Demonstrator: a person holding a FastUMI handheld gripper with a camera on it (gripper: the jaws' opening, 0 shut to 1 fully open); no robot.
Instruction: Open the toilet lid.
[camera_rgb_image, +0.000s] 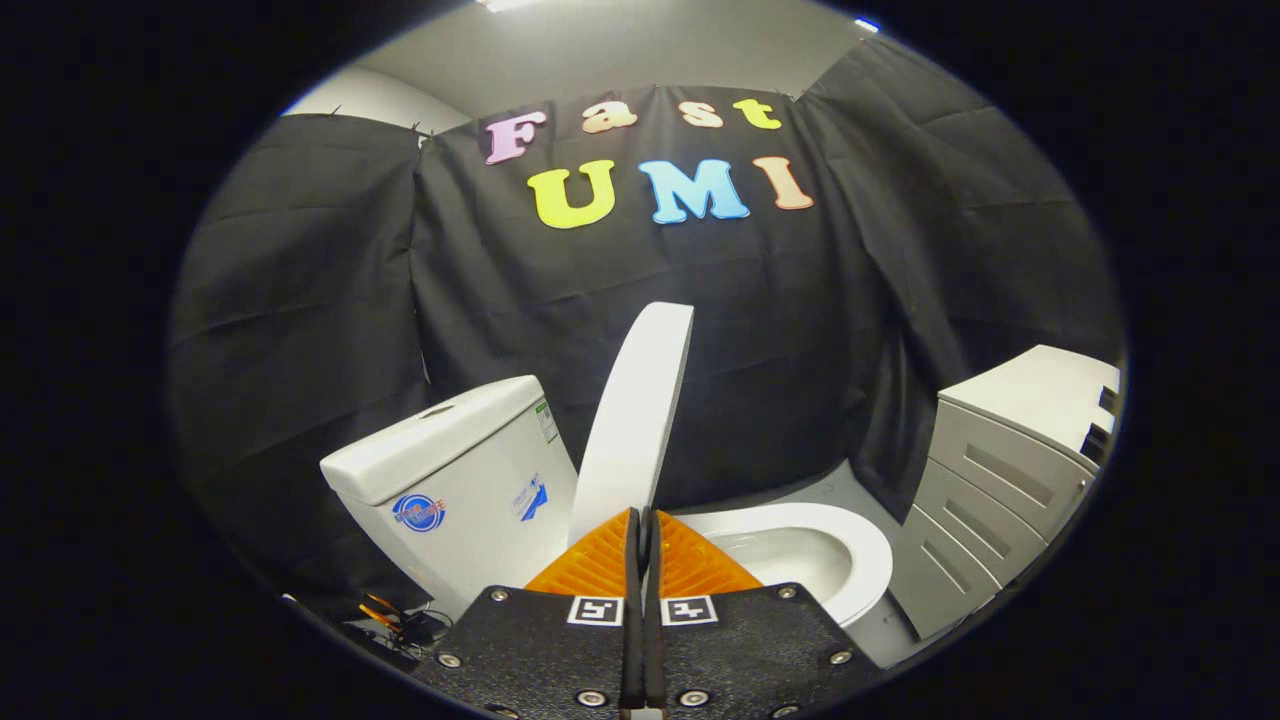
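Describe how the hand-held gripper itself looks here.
The hand-held gripper has two wedge-shaped, ribbed fingers on textured black plates with silver screws. Each plate carries a square black-and-white marker near its finger's base.

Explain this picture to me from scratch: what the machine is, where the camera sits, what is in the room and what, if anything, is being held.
There is no robot arm here. A person carries a handheld two-finger gripper, and the camera rides on it, looking forward along the fingers, so the two wedge-shaped fingers appear at the bottom. They are closed together, with the raised lid's edge just beyond their tips; whether they pinch it cannot be told.

Ahead stands a white ceramic toilet. Its white plastic lid is already lifted, standing nearly upright beside the white water tank, and the open bowl shows past the fingers. A pale grey drawer cabinet stands on the far side of the bowl from the tank. Some cables lie on the floor by the tank.
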